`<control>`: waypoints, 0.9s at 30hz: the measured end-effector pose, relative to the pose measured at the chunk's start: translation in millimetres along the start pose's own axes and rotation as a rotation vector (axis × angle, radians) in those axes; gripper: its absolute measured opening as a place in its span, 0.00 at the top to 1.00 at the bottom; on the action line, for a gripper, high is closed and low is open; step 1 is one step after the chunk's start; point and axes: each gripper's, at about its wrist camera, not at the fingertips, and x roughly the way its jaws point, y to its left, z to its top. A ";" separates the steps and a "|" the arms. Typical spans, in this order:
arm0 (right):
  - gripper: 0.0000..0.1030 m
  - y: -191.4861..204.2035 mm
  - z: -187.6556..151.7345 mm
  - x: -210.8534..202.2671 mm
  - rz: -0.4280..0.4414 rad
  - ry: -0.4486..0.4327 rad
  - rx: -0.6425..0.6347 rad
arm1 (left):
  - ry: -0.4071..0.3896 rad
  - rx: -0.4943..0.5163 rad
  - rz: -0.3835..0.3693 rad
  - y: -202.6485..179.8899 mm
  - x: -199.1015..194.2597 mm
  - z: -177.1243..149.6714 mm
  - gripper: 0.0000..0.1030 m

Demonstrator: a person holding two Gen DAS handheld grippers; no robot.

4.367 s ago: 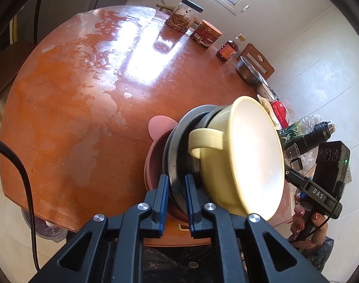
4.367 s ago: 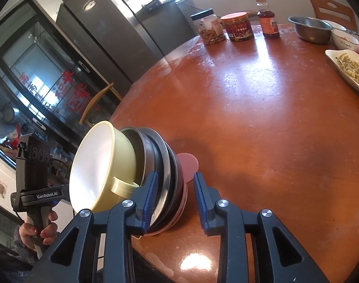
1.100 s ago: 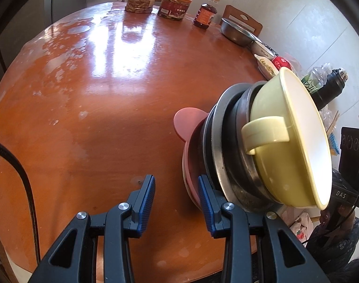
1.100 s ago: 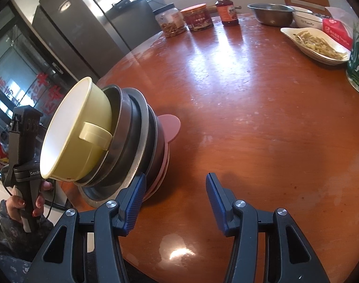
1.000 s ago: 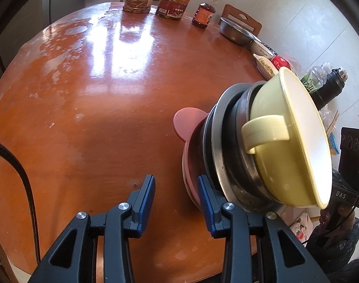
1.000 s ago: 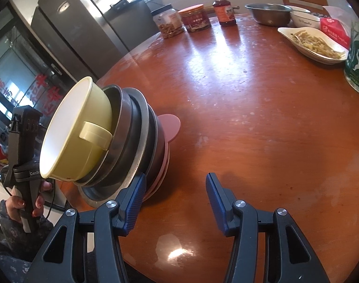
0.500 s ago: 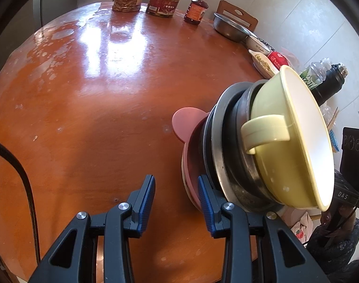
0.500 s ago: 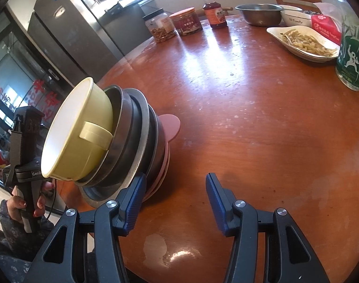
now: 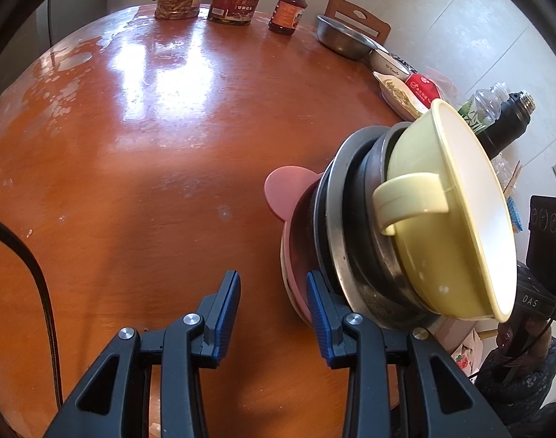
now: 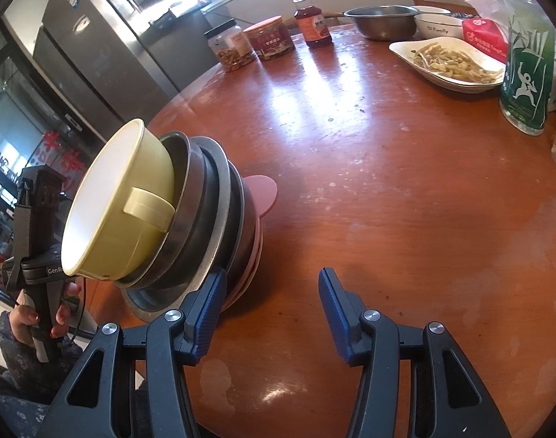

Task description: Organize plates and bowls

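Both grippers, left (image 9: 272, 306) and right (image 10: 270, 304), stand released, having earlier clenched the dish stack (image 9: 354, 241); it now rests at frame right on the table (image 9: 150, 168). Stacking appears finished.

A pale yellow-green handled bowl (image 9: 449, 219) with a white inside tops dark grey metal dishes (image 9: 351, 226) and a pink eared plate (image 9: 283, 191) on the glossy reddish-brown wooden tabletop (image 9: 150, 146); blue ribbed pads (image 10: 207, 308) line black grippers.
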 end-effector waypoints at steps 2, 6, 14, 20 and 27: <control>0.47 -0.4 -0.6 -1.0 -0.004 0.000 0.000 | 0.000 0.002 -0.002 -1.1 0.6 0.0 0.64; 0.47 -0.3 -2.0 -2.1 -0.006 -0.001 0.003 | 0.001 0.009 0.000 -2.6 0.5 -0.8 0.64; 0.47 0.1 -1.1 -2.7 -0.012 -0.003 0.007 | 0.001 0.011 -0.008 -3.2 0.6 -1.6 0.64; 0.47 1.3 -0.9 -3.1 -0.013 -0.003 0.010 | 0.000 0.013 -0.007 -3.4 0.8 -2.3 0.64; 0.47 0.8 -0.1 -2.3 -0.015 -0.002 0.013 | -0.004 0.007 -0.017 -1.6 0.7 -2.8 0.64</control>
